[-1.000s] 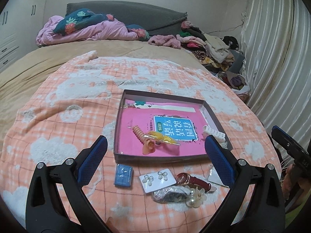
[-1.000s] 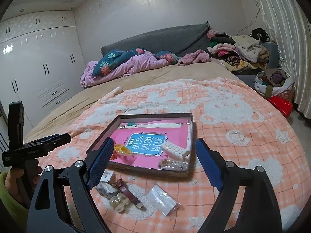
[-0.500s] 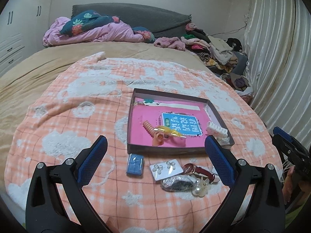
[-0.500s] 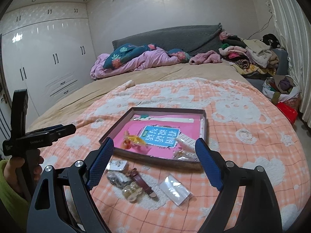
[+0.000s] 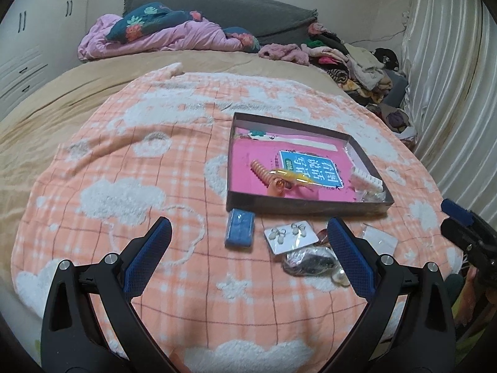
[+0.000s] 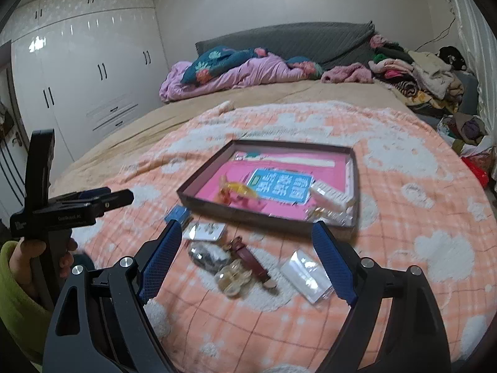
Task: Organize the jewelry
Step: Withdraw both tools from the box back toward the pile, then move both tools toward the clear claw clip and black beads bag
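A shallow dark box (image 5: 306, 209) (image 6: 236, 212) with a pink bottom lies on the orange blanket. In it are an orange spiral hair tie (image 5: 264, 175), a yellow clip (image 5: 295, 177) and a white hair claw (image 5: 366, 181) (image 6: 330, 197). In front of it lie a blue pouch (image 5: 239, 228) (image 6: 177, 213), an earring card (image 5: 290, 236) (image 6: 208, 230), a shiny bag (image 5: 309, 261) (image 6: 209, 255), a maroon watch (image 6: 251, 261), a pearl flower piece (image 6: 233, 278) and a clear packet (image 5: 380, 239) (image 6: 306, 272). My left gripper (image 5: 248, 256) and right gripper (image 6: 245, 259) are open and empty, above the loose items.
The bed has a beige cover, a purple quilt (image 5: 161, 35) and a grey headboard (image 5: 223, 6). Piled clothes (image 5: 357, 59) and curtains (image 5: 450, 77) are at the right. White wardrobes (image 6: 87, 68) stand at the left. The right gripper's tip shows in the left wrist view (image 5: 462, 227).
Both grippers have pulled back and swung to the left, so the box and the loose items sit further right and smaller. Nothing was picked up.
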Demonstrator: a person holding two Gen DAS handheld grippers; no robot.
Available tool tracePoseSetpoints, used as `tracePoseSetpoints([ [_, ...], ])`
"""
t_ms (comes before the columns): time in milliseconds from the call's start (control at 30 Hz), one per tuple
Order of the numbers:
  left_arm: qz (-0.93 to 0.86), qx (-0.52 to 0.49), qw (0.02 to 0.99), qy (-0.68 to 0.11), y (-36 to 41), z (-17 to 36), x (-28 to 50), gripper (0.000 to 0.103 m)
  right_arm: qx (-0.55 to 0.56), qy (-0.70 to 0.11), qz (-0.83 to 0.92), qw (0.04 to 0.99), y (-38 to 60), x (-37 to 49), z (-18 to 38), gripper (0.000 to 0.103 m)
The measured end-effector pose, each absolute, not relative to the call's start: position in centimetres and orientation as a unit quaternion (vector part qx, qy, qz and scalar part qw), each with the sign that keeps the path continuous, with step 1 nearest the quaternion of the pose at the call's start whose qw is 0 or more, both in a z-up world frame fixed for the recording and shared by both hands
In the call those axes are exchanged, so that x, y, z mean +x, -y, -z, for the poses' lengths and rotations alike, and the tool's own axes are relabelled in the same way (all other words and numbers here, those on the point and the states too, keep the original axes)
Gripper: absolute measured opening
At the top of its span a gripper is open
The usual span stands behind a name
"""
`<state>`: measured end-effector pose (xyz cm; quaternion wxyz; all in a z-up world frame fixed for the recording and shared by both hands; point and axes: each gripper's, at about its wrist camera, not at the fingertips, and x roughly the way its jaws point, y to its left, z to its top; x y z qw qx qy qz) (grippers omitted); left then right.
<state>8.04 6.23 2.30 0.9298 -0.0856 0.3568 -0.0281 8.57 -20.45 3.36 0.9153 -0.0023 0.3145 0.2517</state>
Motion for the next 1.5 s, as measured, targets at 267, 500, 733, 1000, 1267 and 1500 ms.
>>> tracePoseSetpoints([
  [267,0.027,-0.073,0.922,-0.38,-6.1,-0.3,7.6,0.094,-0.018,-0.356,-0.268,0.895,18.2,7.9,-0.4,0.085],
  [500,0.021,-0.071,0.916,-0.395,-6.4,1.3,7.5,0.094,-0.02,-0.38,-0.271,0.884,17.2,8.2,1.4,0.085],
  [733,0.018,-0.063,0.911,-0.406,-6.1,2.4,7.9,0.094,-0.016,-0.408,-0.274,0.871,16.5,8.7,3.3,0.075],
  [1000,0.014,-0.052,0.909,-0.413,-5.8,3.7,8.6,0.094,-0.005,-0.43,-0.27,0.862,16.2,9.6,5.1,0.064],
  [1267,0.055,-0.055,0.901,-0.427,-4.4,4.6,9.0,0.093,0.006,-0.446,-0.265,0.855,15.7,11.2,6.7,0.049],
  [1500,0.085,-0.056,0.89,-0.444,-3.0,5.9,9.4,0.084,0.032,-0.465,-0.258,0.846,16.1,12.7,8.4,0.044],
])
